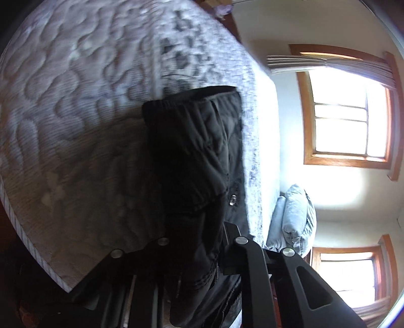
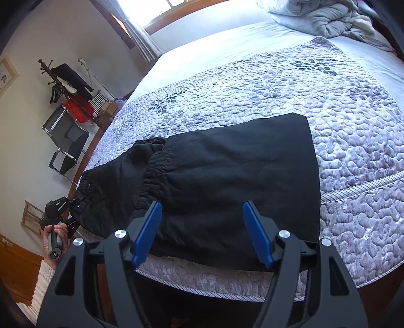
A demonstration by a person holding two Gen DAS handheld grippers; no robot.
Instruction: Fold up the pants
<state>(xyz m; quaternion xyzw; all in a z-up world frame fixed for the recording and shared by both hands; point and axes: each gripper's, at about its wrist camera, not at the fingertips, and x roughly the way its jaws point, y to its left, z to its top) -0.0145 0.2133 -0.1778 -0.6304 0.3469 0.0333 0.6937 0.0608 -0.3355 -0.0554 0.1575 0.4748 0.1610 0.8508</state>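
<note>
Black pants (image 2: pixel 227 176) lie folded on a quilted grey bedspread (image 2: pixel 341 121), close to the near edge of the bed. Their gathered waistband end reaches toward the bed's left side.

The left gripper (image 2: pixel 75 203) is clamped on the waistband end of the pants at that left edge. A hand (image 2: pixel 56 236) in a pale knitted sleeve (image 2: pixel 44 285) holds its handle. From the left gripper's own camera, dark cloth (image 1: pixel 192 176) fills the space between its black fingers (image 1: pixel 242 242), and a small metal snap (image 1: pixel 232 200) shows on the fabric.

The right gripper (image 2: pixel 202 234) hangs over the near edge of the pants with its blue pads (image 2: pixel 147 234) spread apart, nothing pinched between them.

A rumpled pale blanket (image 2: pixel 323 20) is heaped at the far end of the bed. A chair (image 2: pixel 67 141) and a coat stand (image 2: pixel 48 68) are against the left wall, and a bright window (image 1: pixel 351 118) has a wooden frame.
</note>
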